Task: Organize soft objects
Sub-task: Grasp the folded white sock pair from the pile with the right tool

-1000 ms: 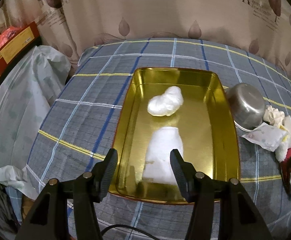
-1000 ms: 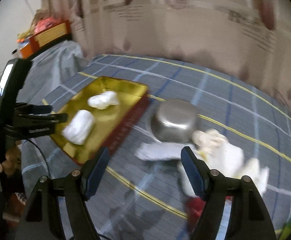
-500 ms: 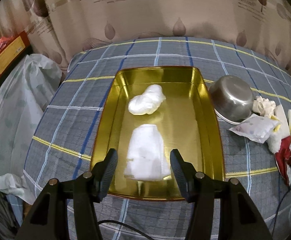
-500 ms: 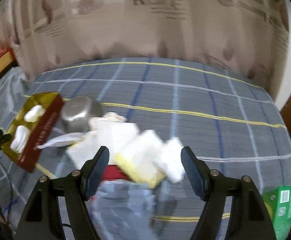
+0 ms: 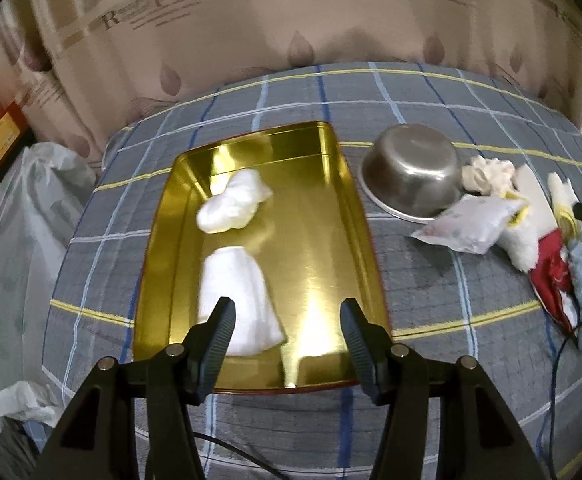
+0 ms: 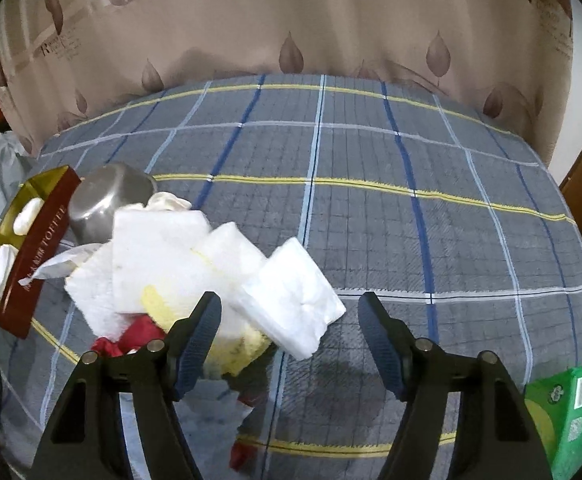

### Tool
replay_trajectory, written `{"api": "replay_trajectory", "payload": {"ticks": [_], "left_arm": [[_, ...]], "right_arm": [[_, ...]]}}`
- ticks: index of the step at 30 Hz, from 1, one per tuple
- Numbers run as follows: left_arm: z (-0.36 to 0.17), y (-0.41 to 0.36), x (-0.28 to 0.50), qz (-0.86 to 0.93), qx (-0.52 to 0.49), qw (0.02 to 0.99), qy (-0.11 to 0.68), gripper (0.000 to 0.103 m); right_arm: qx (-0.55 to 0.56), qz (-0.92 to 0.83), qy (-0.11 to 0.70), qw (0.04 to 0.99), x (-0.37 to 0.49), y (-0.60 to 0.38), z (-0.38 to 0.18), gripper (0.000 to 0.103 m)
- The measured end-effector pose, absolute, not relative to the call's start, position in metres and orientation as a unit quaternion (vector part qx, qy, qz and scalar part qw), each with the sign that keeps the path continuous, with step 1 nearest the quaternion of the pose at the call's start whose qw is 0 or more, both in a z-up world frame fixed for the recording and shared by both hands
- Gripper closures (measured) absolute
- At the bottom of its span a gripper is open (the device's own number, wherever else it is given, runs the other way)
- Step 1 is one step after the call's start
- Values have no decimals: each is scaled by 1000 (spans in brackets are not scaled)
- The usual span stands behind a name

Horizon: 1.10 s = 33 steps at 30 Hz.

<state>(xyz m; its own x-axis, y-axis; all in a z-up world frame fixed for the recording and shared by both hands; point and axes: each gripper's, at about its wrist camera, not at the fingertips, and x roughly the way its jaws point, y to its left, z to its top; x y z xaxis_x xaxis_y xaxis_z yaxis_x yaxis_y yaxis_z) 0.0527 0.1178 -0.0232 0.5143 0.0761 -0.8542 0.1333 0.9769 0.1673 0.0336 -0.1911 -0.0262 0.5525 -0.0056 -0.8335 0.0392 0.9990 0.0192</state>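
A gold tin tray (image 5: pixel 331 240) with red sides (image 6: pixel 35 256) lies on the plaid bed. It holds a crumpled white wad (image 5: pixel 233 202) and a folded white cloth (image 5: pixel 237 300). My left gripper (image 5: pixel 287 336) is open and empty over the tray's near end. A pile of soft things lies right of the tray: white folded pads (image 6: pixel 291 300), a white sponge (image 6: pixel 155 264), a yellow piece (image 6: pixel 235 352), red cloth (image 6: pixel 139 332) and a printed packet (image 5: pixel 467 224). My right gripper (image 6: pixel 289 332) is open and empty, just above the nearest white pad.
An overturned steel bowl (image 5: pixel 411 172) sits between tray and pile. A green box (image 6: pixel 567 412) lies at the right near edge. A curtain hangs behind the bed. A plastic-covered bundle (image 5: pixel 11 240) lies off the left side. A cable (image 5: pixel 563 360) trails by the pile.
My left gripper swung right, so the tray shifted left in its view. My right gripper swept right from the tray and bowl, then settled over the pile of pads.
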Motion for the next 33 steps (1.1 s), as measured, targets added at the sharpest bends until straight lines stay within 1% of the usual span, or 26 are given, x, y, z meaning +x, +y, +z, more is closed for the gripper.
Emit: {"api": "replay_trajectory", "payload": {"ticks": [5,7,9,11,13,15,29,30,31,32,33], "left_arm": [[-26,102,50,-37,124,860,494,47],[-28,95,50,-41,133,859,493,47],[-28,90,50,-47,137,857,494,47],[-27,85,50,-56,131,856,498,47],[-26,80,50,-68,125,855,498,47],[-24,73,51,-75,128,855,496,47],[-33,32,60,-111,149,843,505,47],[-33,31,60,-113,149,842,505,47],[-34,29,61,-117,150,841,506,47],[-34,27,60,-120,150,841,506,47],[-35,26,61,-124,150,840,507,47]], "right_arm": [[20,-28,477,878,40,-201,-34,37],[24,-31,481,876,42,-205,-38,41],[27,-32,482,875,44,-208,-41,43],[28,-32,479,877,45,-210,-43,46],[22,-34,477,878,47,-212,-44,54],[18,-34,478,877,50,-213,-46,59],[14,-11,471,882,65,-226,-55,59],[14,-10,468,883,65,-226,-56,61],[13,-8,469,883,66,-226,-56,71],[11,-5,472,882,67,-225,-58,78],[9,-4,475,880,68,-224,-60,87]]}}
